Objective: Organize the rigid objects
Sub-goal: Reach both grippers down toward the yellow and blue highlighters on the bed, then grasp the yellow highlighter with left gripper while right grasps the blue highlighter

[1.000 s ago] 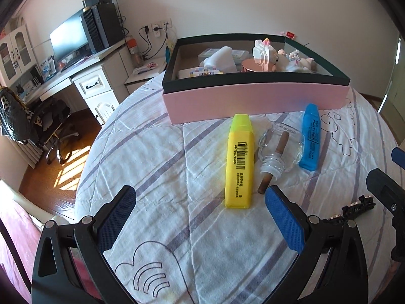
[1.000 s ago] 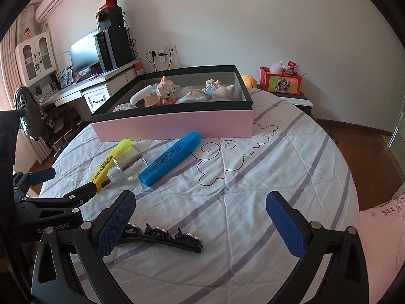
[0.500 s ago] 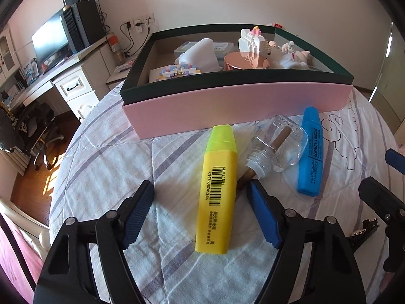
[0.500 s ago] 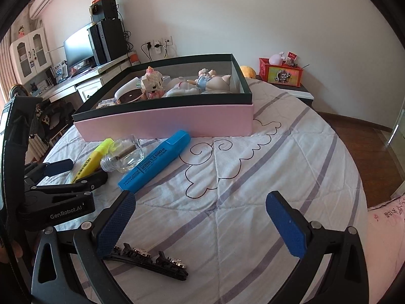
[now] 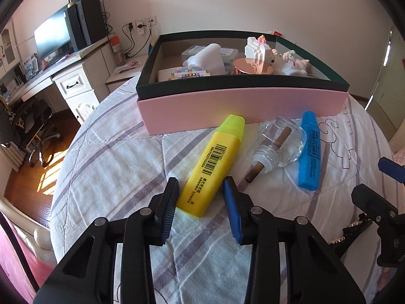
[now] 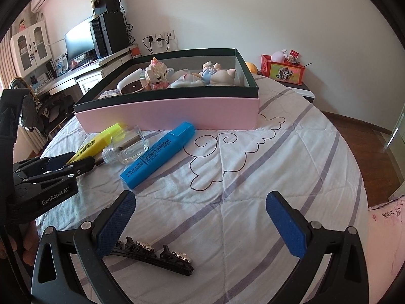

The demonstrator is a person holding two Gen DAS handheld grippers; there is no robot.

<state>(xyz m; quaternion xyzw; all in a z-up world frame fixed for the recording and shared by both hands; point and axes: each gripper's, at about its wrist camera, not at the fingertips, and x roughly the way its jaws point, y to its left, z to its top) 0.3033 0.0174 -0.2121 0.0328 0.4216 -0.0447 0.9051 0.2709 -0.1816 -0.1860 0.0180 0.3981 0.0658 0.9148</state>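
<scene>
The left tool has just been narrowing its jaws around the near end of a yellow highlighter, which lies between the blue pads. The left pad touches or nearly touches the marker's side; on the right a thin sliver of cloth shows, so a firm pinch cannot be confirmed.

The highlighter is a chunky, flat-sided marker, bright yellow with a paler lime cap at its far end. A black barcode and small print run across its upper face. It lies flat on a bed covered by a white quilt with mauve stripes, its cap pointing away from the tool toward a pink box with a dark green rim, which holds block figures and small toys.

Just right of the left tool's tip lies a clear glass bottle on its side with a brown stick through its neck. Beyond that lies a blue highlighter printed "POINT LINER".

The right tool stands wide, holding nothing. A black hair clip with small studs lies at its left pad.
</scene>
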